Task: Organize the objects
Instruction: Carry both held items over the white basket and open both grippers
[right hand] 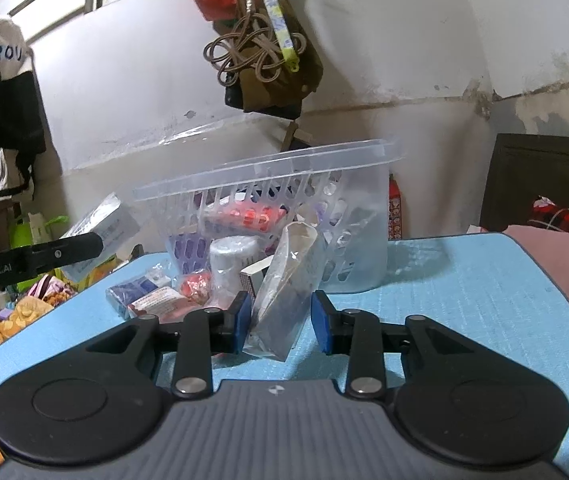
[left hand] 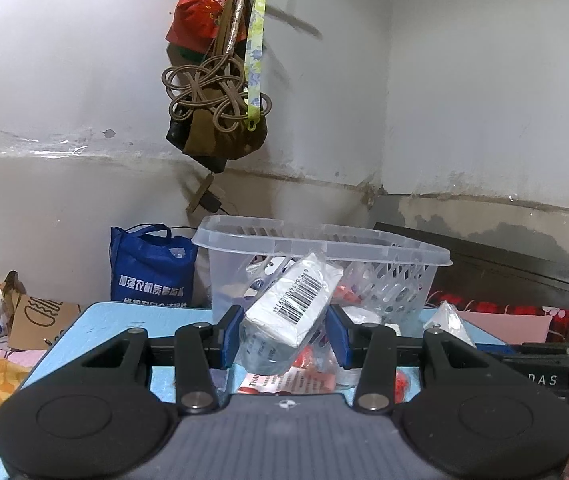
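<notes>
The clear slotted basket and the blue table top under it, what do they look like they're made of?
The clear slotted basket looks like thin translucent moulded plastic: the packets inside show through its glossy, slotted walls. The blue table top looks matte with a fine ribbed grain, perhaps textured plastic or a foam mat; the views leave that open.

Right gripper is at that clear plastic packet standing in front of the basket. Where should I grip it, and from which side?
Grip the clear plastic packet across its lower half, coming straight in from the near side toward the basket. It stands tilted, its flat faces turned toward the two blue pads, and the right gripper already straddles it with jaws open. The lower part looks fuller; the top looks like thin, slippery film.
</notes>
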A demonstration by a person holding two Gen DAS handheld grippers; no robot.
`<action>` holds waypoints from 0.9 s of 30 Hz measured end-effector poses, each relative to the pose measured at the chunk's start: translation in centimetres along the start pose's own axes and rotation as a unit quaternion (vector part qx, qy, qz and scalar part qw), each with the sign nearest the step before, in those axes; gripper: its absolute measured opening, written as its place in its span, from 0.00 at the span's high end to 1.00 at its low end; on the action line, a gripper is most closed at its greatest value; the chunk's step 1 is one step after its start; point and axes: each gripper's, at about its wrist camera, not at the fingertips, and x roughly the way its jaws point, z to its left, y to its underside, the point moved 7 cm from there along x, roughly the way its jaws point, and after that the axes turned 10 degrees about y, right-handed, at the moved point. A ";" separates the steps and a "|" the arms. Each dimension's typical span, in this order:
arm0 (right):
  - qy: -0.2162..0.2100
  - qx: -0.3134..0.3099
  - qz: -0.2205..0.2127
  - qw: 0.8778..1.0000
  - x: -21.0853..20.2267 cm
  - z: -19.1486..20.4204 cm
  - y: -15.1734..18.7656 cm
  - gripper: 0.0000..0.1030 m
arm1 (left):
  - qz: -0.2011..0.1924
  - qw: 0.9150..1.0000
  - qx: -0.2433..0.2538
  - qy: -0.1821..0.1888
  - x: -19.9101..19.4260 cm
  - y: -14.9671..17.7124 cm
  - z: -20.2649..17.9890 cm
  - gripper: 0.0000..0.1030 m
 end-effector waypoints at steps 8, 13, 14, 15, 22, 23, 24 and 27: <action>-0.001 0.005 -0.004 1.000 -0.2 0.0 0.0 0.65 | 0.005 1.000 -0.005 -0.002 0.0 0.3 0.3 0.53; 0.011 0.001 -0.022 1.000 -0.9 0.0 -0.5 0.65 | 0.003 1.000 -0.010 0.000 -0.3 -0.1 0.5 0.53; 0.013 -0.001 -0.029 0.999 -1.3 0.0 -0.7 0.65 | 0.000 1.000 -0.009 0.000 -0.5 -0.3 0.5 0.53; 0.014 -0.002 -0.036 0.999 -1.7 -0.1 -1.1 0.65 | -0.005 1.000 -0.006 -0.002 -0.7 -0.6 0.5 0.53; 0.006 -0.012 -0.076 0.997 -4.3 -0.2 -5.1 0.65 | -0.036 0.999 0.010 -0.001 -1.8 -4.5 -0.2 0.53; 0.003 -0.017 -0.082 0.996 -4.3 -0.1 -6.1 0.65 | -0.041 0.999 0.012 0.004 -1.7 -5.5 -0.4 0.53; 0.001 -0.023 -0.087 0.996 -4.2 0.2 -7.1 0.65 | -0.045 0.999 0.014 0.010 -1.4 -6.6 -0.6 0.53; -0.007 -0.038 -0.098 0.994 -2.6 0.9 -10.7 0.65 | -0.057 0.998 0.023 0.024 0.5 -10.1 -1.1 0.53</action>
